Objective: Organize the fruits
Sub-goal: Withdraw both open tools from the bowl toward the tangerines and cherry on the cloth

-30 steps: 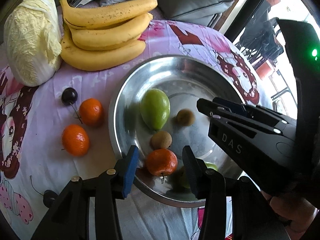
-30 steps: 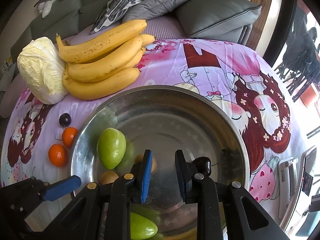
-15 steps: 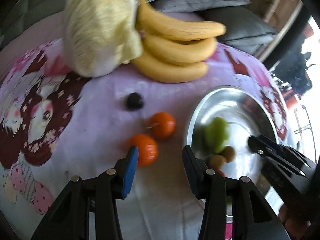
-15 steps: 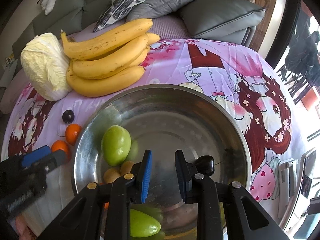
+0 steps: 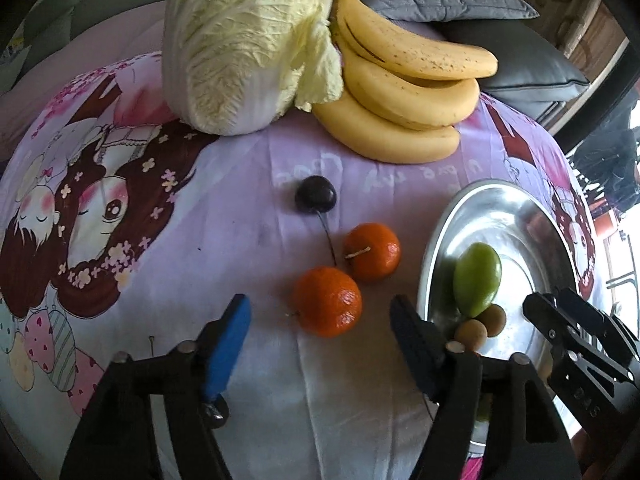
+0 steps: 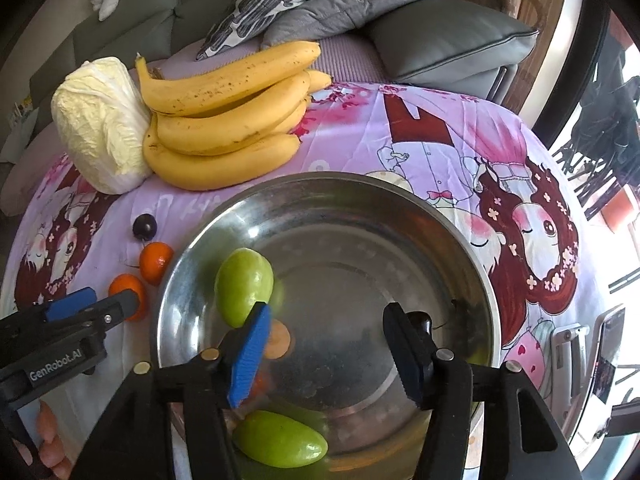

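Observation:
My left gripper (image 5: 320, 334) is open and empty, just short of an orange tangerine (image 5: 327, 301) on the purple cloth. A second tangerine (image 5: 373, 251) and a dark cherry (image 5: 315, 194) lie beyond it. The steel bowl (image 5: 440, 240) at right holds a green fruit (image 5: 477, 280) and two small brown fruits (image 5: 471, 334). My right gripper (image 6: 326, 346) is open and empty over the bowl (image 6: 460, 240), which holds green fruits (image 6: 244, 287) and a dark cherry (image 6: 422, 322) beside the right finger. The left gripper (image 6: 108, 300) shows there by the tangerines.
A bunch of bananas (image 5: 404, 92) and a napa cabbage (image 5: 248, 40) lie at the far side of the table. Grey cushions (image 6: 440, 40) sit behind. A phone (image 6: 608, 360) lies at the right edge.
My left gripper swung left from the bowl to the tangerines on the cloth and opened wider. My right gripper opened wider over the bowl.

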`<state>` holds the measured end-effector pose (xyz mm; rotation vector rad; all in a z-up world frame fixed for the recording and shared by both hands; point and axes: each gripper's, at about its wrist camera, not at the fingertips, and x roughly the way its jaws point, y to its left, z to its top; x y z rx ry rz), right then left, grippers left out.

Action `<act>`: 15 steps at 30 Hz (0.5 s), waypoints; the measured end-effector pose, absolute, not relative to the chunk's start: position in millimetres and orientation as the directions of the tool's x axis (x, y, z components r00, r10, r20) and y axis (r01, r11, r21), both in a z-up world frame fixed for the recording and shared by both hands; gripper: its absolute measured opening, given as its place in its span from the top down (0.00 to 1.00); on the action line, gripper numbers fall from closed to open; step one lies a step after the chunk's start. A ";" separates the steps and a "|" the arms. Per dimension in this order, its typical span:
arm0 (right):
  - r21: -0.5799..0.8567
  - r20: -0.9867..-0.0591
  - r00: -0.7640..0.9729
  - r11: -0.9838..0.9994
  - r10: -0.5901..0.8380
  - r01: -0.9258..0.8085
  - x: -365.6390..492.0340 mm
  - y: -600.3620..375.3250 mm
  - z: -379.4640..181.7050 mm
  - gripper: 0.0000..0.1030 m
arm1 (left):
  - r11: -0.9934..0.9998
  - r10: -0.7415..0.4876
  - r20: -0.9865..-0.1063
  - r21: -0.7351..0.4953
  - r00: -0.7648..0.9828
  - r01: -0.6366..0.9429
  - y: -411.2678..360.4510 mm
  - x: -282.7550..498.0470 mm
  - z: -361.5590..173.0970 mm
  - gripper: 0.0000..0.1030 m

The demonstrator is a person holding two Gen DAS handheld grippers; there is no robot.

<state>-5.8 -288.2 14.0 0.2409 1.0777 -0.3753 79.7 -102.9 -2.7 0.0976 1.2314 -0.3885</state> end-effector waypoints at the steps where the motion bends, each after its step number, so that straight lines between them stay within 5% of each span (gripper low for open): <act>1: 0.011 -0.891 0.419 0.912 -0.177 0.410 -5.7 -287.9 13.7 0.36 | 0.933 -0.233 -0.931 -0.133 0.280 0.334 -102.4 80.9 -3.5 0.27; 15: 0.020 -0.895 0.416 0.915 -0.163 0.403 -4.3 -288.1 10.4 0.13 | 0.961 -0.195 -0.933 -0.120 0.301 0.251 -81.1 89.2 -5.6 0.18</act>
